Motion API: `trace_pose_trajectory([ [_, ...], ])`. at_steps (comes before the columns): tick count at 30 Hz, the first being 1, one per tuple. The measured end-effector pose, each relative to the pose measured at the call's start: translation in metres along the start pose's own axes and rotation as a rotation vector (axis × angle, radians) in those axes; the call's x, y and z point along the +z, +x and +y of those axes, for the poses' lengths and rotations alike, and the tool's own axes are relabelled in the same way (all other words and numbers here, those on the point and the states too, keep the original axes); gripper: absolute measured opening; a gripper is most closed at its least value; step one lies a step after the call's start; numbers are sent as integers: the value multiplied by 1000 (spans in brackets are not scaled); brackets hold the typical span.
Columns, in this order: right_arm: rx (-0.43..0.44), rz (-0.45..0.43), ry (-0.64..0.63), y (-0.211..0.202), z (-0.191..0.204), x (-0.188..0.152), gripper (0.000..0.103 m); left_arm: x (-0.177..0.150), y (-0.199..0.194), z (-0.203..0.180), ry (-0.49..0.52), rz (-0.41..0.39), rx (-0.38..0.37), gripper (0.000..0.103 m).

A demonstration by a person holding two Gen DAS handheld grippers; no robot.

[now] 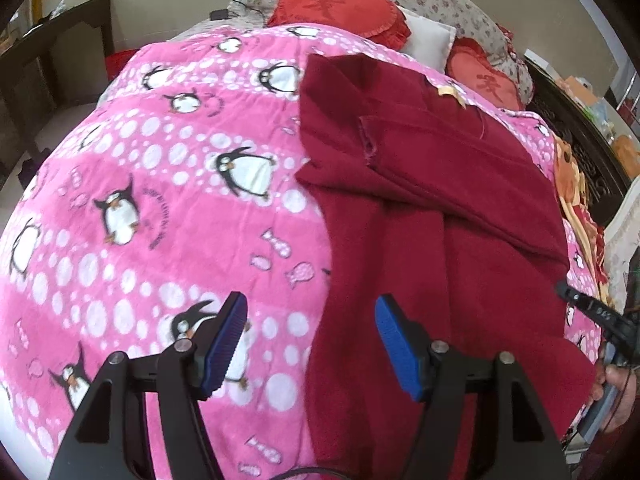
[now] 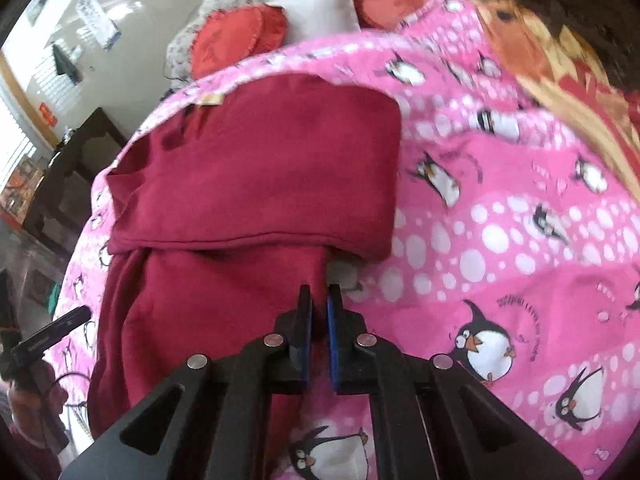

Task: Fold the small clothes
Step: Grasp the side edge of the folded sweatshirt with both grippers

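Observation:
A dark red garment point(image 1: 436, 216) lies partly folded on a pink penguin-print blanket point(image 1: 140, 208). Its far part is folded over the near part. My left gripper point(image 1: 310, 320) is open and empty, hovering over the garment's left edge near its lower end. In the right wrist view the garment point(image 2: 256, 184) fills the left middle. My right gripper point(image 2: 319, 300) is shut on the garment's right edge, just below the folded-over flap. The right gripper also shows in the left wrist view point(image 1: 580, 304) at the far right.
Red heart cushions point(image 1: 340, 4) and a white pillow point(image 1: 430, 40) lie at the head of the bed. An orange patterned blanket point(image 2: 560, 64) lies at the right side. Dark furniture point(image 1: 56, 52) stands left of the bed.

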State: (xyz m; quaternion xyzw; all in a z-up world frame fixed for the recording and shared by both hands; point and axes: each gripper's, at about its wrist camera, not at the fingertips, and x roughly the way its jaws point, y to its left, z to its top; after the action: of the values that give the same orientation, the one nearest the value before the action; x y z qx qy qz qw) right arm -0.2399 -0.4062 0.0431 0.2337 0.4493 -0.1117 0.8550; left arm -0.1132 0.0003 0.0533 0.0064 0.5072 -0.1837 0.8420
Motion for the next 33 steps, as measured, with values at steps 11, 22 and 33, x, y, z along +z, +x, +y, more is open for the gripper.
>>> trace_pose_trajectory([
  [11, 140, -7, 51, -50, -18, -20, 9, -49, -41, 9, 12, 93, -115, 72],
  [22, 165, 54, -11, -79, -36, -76, 20, -102, -45, 2, -19, 225, -204, 79],
  [33, 286, 59, -3, -91, -45, -106, 35, -121, -33, -20, 17, 245, -205, 90],
])
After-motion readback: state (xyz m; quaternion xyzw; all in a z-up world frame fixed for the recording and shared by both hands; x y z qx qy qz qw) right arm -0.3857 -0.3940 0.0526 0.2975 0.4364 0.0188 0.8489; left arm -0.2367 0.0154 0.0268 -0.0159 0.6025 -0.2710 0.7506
